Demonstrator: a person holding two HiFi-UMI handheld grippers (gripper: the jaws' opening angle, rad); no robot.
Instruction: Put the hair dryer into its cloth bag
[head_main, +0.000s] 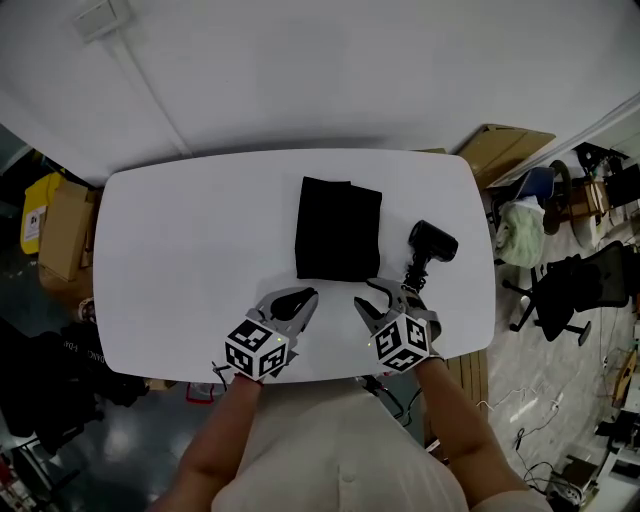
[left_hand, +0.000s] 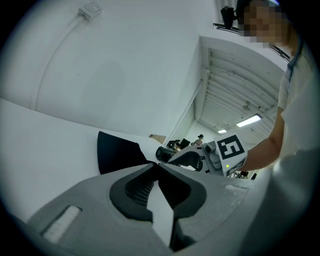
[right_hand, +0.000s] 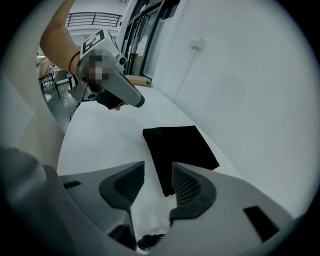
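- Step in hand, as I judge it: only the approach, i.e. the very start. Nothing is gripped yet, and the hair dryer (head_main: 431, 243) is not in the cloth bag (head_main: 339, 228).
- cloth bag: black, flat, folded, approx. in the middle of the table (head_main: 190, 240). Which side is its mouth I cannot tell.
- hair dryer: black, lies on the table right of the cloth bag, near it but apart, close to the table's right edge. The head is away from the person, the handle points back toward the person.
- left gripper (head_main: 303, 298): jaws pressed together, nothing btw. them. It is low over the table, just short of the bag's near edge.
- right gripper (head_main: 364, 293): jaws stand apart and are empty. Through the gap its own view shows only table and a corner of the bag, no dryer. In the head view its body is just beside the handle's end; touching or not, I can't tell.
- Nxt move, in my opinion: the bag must be opened first, so one claw has to pinch one layer of cloth at the mouth & lift it. The left one must open for this. The other claw then takes the dryer by the handle. Thin cloth lying flat on a smooth top is hard to pinch by one layer only.
- Surface: white, smooth table w/ rounded corners.
- Room: white wall (head_main: 300, 70) behind, w/ a small box and a thin duct on it. Cardboard boxes (head_main: 60, 225) stand on the floor at left. At right there is a black office chair (head_main: 580, 290) & loose cables.
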